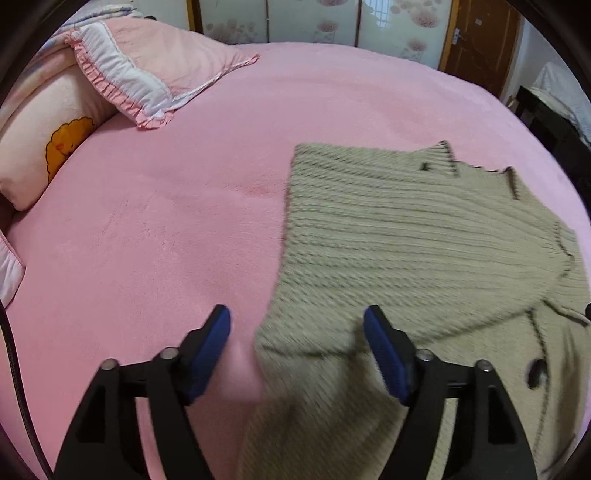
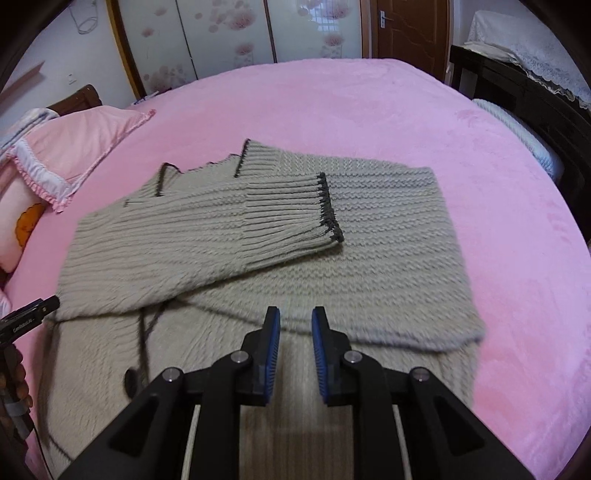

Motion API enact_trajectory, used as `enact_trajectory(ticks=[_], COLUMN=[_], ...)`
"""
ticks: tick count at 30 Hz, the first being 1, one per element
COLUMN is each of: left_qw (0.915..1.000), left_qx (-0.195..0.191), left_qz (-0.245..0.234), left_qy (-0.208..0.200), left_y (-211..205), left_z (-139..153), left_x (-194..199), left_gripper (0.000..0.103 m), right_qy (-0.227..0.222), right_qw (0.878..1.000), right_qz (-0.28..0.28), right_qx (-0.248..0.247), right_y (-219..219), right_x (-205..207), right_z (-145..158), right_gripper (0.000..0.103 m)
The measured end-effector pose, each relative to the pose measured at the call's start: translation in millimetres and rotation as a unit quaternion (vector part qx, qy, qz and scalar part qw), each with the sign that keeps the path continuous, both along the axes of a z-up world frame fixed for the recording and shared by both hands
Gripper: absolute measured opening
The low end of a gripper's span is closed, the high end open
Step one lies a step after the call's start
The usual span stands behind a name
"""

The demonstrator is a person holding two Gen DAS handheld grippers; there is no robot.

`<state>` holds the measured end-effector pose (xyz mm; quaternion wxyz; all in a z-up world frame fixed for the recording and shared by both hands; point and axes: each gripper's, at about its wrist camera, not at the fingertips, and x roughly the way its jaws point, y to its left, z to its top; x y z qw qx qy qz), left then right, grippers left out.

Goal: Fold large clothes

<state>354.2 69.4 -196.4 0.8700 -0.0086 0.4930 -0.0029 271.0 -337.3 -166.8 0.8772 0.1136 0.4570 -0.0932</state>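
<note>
A beige ribbed knit cardigan (image 2: 258, 240) with dark trim lies on the pink bed (image 2: 369, 110). One sleeve with a dark-edged cuff (image 2: 328, 206) is folded across its body. It also shows in the left wrist view (image 1: 406, 240), at the right, with a dark button (image 1: 535, 371). My left gripper (image 1: 297, 319) is wide open and empty, above the cardigan's left edge. My right gripper (image 2: 295, 319) hovers over the cardigan's middle, its jaws a small gap apart with nothing between them. The left gripper's tip (image 2: 37, 310) shows at the left edge of the right wrist view.
Pink frilled pillows (image 1: 155, 74) and a cream cushion with an orange print (image 1: 44, 147) lie at the bed's left. Dark furniture (image 2: 517, 96) stands right of the bed. Wardrobe doors (image 2: 221, 37) and a wooden door (image 2: 406, 26) stand behind.
</note>
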Motion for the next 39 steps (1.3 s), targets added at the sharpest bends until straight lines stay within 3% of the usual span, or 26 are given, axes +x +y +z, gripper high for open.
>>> enact_trajectory(ticks=[14,16,19,23,29,33,39], left_qw=[0.9957,0.995,0.9943,0.9933,0.9863,0.9887,0.9861], left_qx=[-0.019,-0.025,-0.03,-0.035,-0.048,-0.034,-0.006], left_qz=[-0.07,-0.071,-0.068,-0.062,-0.057,-0.062,-0.055], left_qy=[-0.058,-0.065,-0.076,-0.091,-0.147,-0.132,-0.157], left_y=[-53,-56,-57,-58,-53,-54,-50], left_z=[123,139,162,187,214,218,208], left_x=[-101,-115,-136,-171,-233,-263,-311], left_gripper=[0.09,0.096,0.098,0.098,0.098,0.1,0.1], right_qy=[-0.068,-0.08,-0.106,-0.139,-0.177,-0.208,-0.238], right_qw=[0.997,0.996,0.994,0.99,0.983,0.976,0.969], right_qz=[0.023,0.025,0.023,0.032,0.051,0.063,0.064], right_qx=[0.007,0.003,-0.004,-0.009,0.0,0.01,0.019], right_y=[24,28,33,42,56,63,64], right_x=[-88,-101,-123,-156,-207,-241,-287], right_z=[105,120,144,169,187,187,174], right_gripper=[0.019,0.026,0.035,0.038,0.039,0.039,0.039])
